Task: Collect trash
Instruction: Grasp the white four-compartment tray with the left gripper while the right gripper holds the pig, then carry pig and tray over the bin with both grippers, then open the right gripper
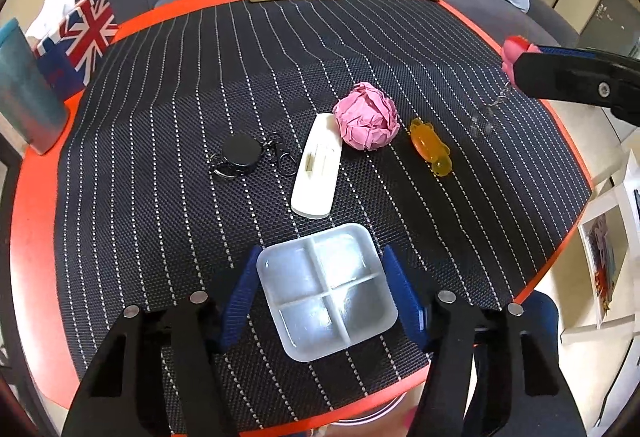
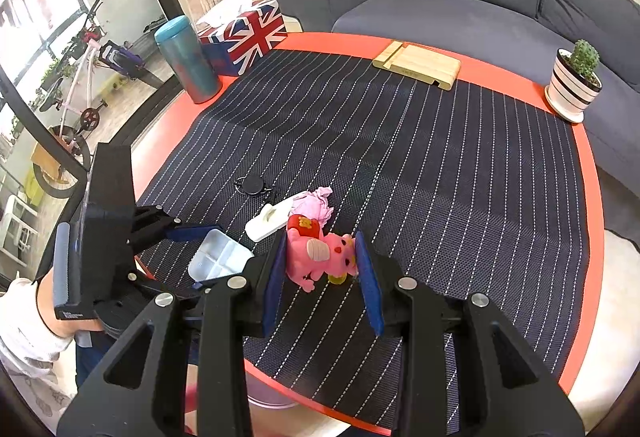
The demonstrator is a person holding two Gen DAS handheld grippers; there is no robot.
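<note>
Left gripper (image 1: 326, 293): jaws pinching a clear divided tray (image 1: 326, 291) at the near table edge. Right gripper (image 2: 322, 265): jaws gripping a pink pig toy (image 2: 320, 253). Crumpled pink paper (image 1: 366, 121) mid-mat (image 1: 200, 77), touching a white case (image 1: 316, 165).

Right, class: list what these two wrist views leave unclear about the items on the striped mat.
- Orange toy: in the right wrist view, nearly all of it is hidden behind the pink pig toy.
- Pig toy's chain: blurred in the left wrist view.
- Teal cup: cut off by the frame edge in the left wrist view.
- Left gripper around the clear tray: neither view shows whether the pads press it.
</note>
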